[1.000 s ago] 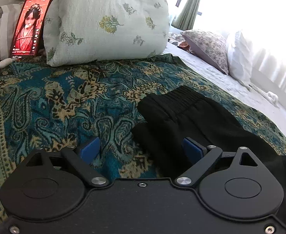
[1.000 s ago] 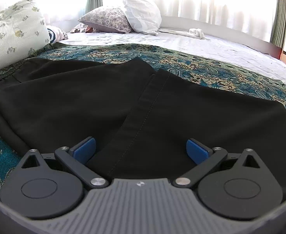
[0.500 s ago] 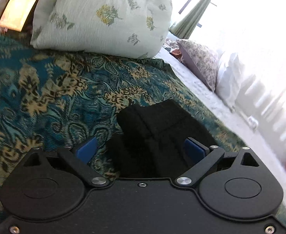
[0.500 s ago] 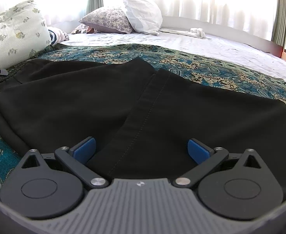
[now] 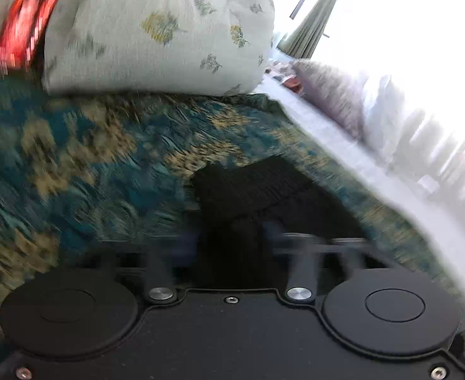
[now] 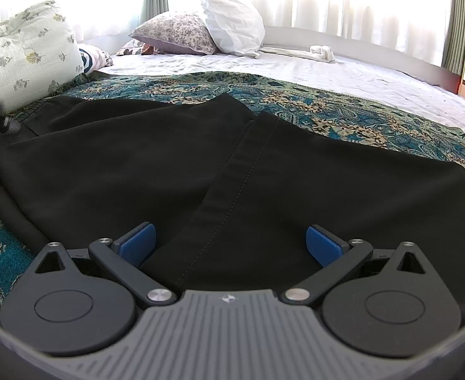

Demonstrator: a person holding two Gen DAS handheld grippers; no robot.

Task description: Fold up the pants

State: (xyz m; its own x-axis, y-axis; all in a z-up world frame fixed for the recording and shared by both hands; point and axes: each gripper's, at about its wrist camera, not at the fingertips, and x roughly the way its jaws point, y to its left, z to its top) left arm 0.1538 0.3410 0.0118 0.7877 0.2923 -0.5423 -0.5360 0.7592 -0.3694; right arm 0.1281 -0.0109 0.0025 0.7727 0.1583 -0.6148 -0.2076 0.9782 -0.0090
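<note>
Right wrist view: bed [image 6: 343,72] under a bright window, white sheet at the far side, teal paisley throw [image 6: 343,117] across the near part. Black pants [image 6: 137,171] spread flat on that throw, legs lying side by side, a stitched hem edge [image 6: 229,196] running down the middle toward the camera. Floral pillow [image 6: 23,53] off to the left, just beyond the waist end. Right tool [image 6: 230,243] poised low over the near cloth, blue pads wide apart, nothing pinched between them.

Left wrist view, heavily blurred: same throw, same pillow [image 5: 156,28], a red phone screen [image 5: 26,15] propped beside it. Ribbed waistband [image 5: 251,183] bunched directly ahead of the left tool [image 5: 232,240], its jaws closing with a ridge of black fabric between them; too smeared to tell whether the pads press yet.

Risks, as a judgement: a shallow bite on the thick elastic, likely to slip once lifted. Only the top layer caught, leaving the lower layer behind and skewing the fold. Paisley throw pinched along with the waistband and dragged. Far end unheld by the open right tool, so free to slide or wrinkle.
</note>
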